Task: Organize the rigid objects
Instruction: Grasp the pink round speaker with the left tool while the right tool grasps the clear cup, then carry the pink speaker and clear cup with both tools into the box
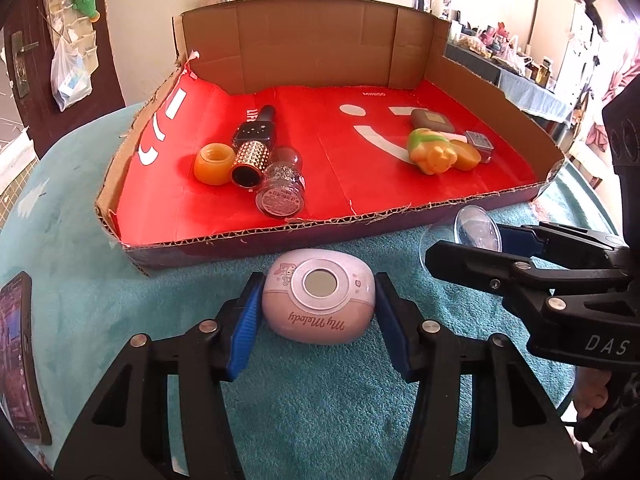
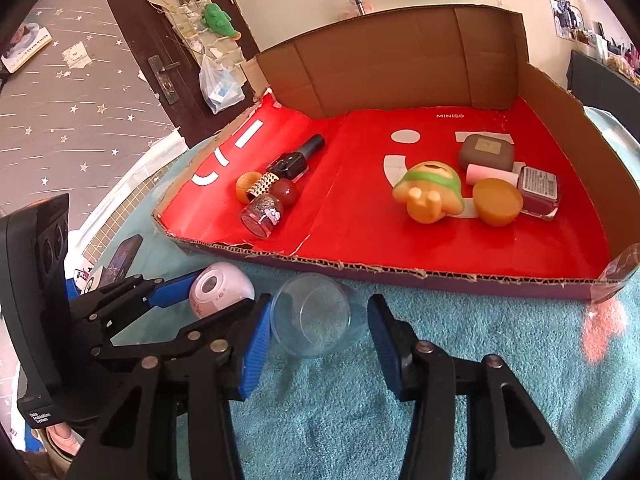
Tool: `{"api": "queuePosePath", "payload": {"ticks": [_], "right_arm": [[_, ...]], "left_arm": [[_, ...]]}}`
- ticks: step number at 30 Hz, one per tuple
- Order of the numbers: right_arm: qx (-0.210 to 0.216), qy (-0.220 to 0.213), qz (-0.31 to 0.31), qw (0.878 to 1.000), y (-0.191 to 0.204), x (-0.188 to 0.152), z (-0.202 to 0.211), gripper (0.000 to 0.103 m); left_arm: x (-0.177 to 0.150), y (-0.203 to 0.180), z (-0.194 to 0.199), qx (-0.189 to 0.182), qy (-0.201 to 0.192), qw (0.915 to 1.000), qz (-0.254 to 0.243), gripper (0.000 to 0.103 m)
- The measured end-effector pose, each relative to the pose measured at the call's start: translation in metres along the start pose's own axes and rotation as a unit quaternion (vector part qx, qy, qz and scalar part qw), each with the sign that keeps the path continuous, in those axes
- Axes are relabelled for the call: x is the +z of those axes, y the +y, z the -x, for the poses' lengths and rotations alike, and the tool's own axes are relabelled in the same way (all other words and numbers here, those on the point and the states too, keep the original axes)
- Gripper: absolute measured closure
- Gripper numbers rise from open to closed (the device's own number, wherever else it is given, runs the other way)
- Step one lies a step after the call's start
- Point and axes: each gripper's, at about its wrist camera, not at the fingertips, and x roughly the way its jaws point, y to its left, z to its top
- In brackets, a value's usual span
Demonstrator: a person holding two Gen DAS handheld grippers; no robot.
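A pink My Melody case [image 1: 319,306] lies on the teal towel in front of the cardboard tray [image 1: 320,236]. My left gripper [image 1: 319,322] has its blue pads against both sides of the case. It also shows in the right wrist view [image 2: 221,288]. A clear plastic cup [image 2: 311,314] lies on its side between the open fingers of my right gripper [image 2: 316,344], touching the left pad only. The cup and right gripper also show in the left wrist view [image 1: 478,228]. The tray [image 2: 400,272] has a red floor.
In the tray, left: an orange jar [image 1: 214,163], nail polish bottles [image 1: 280,188], a studded bottle [image 1: 250,162]. Right: a green-capped toy [image 2: 430,192], an orange lid [image 2: 497,201], a brown case [image 2: 486,152], a pink polish bottle [image 2: 538,190]. A phone [image 1: 18,356] lies at the left.
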Motion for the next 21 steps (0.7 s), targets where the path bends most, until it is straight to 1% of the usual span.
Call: {"api": "queuePosePath", "payload": {"ticks": [14,21], "right_arm": [[0.028,-0.023,0.009,0.999,0.012,0.008,0.03,0.053],[0.026,-0.04,0.018,0.999,0.014,0.019,0.041,0.053]], "left_arm": [[0.009,0.0,0.033,-0.011,-0.039,0.9992,0.003,0.051],[0.018,0.002,0.042,-0.007,-0.06,0.9982,0.003,0.051]]}}
